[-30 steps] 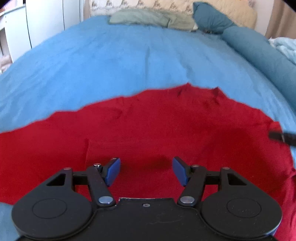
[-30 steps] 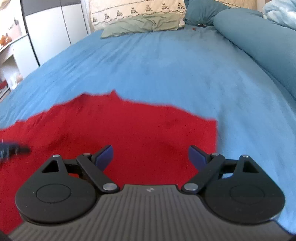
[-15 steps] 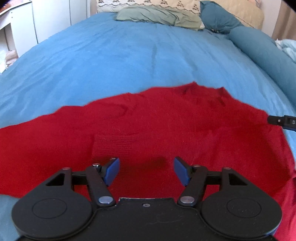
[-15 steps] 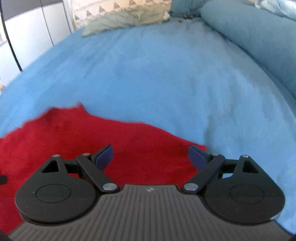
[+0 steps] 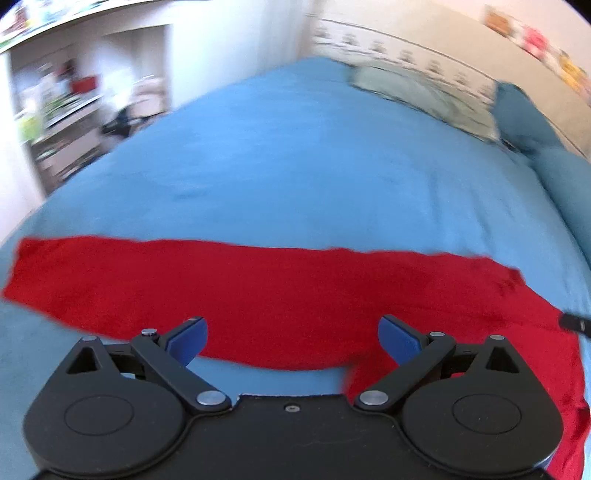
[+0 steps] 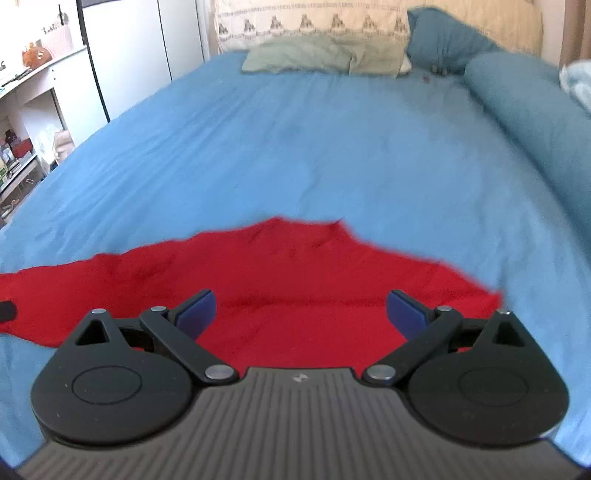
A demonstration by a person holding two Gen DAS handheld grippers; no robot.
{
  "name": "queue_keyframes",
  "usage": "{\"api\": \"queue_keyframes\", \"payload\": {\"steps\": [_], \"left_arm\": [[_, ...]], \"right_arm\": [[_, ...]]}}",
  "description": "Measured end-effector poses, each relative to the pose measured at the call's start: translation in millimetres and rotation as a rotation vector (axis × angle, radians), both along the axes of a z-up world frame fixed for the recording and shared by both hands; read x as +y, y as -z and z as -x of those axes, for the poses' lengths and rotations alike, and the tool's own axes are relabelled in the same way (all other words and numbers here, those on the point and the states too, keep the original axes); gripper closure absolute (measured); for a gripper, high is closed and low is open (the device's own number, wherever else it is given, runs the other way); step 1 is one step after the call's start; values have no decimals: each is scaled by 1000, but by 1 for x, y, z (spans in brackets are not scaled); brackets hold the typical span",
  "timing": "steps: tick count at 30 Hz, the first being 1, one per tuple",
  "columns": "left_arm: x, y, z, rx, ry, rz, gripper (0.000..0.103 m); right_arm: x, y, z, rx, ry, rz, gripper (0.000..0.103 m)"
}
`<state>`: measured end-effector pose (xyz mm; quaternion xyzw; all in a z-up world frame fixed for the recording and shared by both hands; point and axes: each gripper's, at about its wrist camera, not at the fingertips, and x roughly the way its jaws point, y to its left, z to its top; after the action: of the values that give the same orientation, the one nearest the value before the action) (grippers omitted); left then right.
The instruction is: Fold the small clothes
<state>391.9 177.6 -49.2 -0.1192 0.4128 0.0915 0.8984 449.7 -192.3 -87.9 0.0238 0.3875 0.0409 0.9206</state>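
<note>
Left hand-held gripper [image 5: 291,338]: jaws opening, now spread wide, blue pads [image 5: 186,341] clear of any fabric, nothing pinched btwn them. It hovers over the near edge of the red garment [image 5: 295,295], w/ a strip of blue bedsheet [image 5: 295,184] showing just under the pads. From this view the garment lies as a long band across the bed, left to right, one end reaching far left, the other bunching down at the right edge of frame. Tip of the other gripper pokes in at far right, over the garment's right part; can't tell if it touches.

Right hand-held gripper [image 6: 301,312]: jaws wide apart too, empty, pads [image 6: 406,314] not pressing on cloth. Directly ahead and below is the red garment [image 6: 295,273], spread flat on the bedsheet [image 6: 295,147], far edge rising to a small peak at centre, a long part trailing off to the left.

Further out: green pillow [image 6: 306,57] and patterned cream pillow [image 6: 314,24] at the head of the bed, teal cushion [image 6: 439,42] beside them, teal rolled duvet [image 6: 524,107] along the right side. White cupboards & shelves [image 6: 33,96] stand left of the bed. Left view is motion-blurred, esp. the bkgd.
</note>
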Motion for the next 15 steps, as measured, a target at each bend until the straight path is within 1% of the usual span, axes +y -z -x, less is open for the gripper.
{"api": "queue_keyframes", "payload": {"steps": [3,5,9,10,11,12,14,15], "left_arm": [[48,8,6,5,-91,17,2],[79,16,13,15,-163,10,2],[137,30,22,14,-303,9,5],[151,32,25,14,-329,4,9],[163,36,24,12,-353,6,15],[175,41,24,6,-366,22,18],[195,52,19,6,-377,61,31],[200,56,15,12,-383,74,35]], "right_arm": [[33,3,12,27,45,-55,0],[58,6,20,37,72,-77,0],[101,15,33,73,89,-112,0],[112,17,36,81,85,-111,0],[123,20,39,89,78,-107,0],[129,21,39,93,73,-101,0],[145,23,43,100,61,-84,0],[151,23,43,101,57,-77,0]]}}
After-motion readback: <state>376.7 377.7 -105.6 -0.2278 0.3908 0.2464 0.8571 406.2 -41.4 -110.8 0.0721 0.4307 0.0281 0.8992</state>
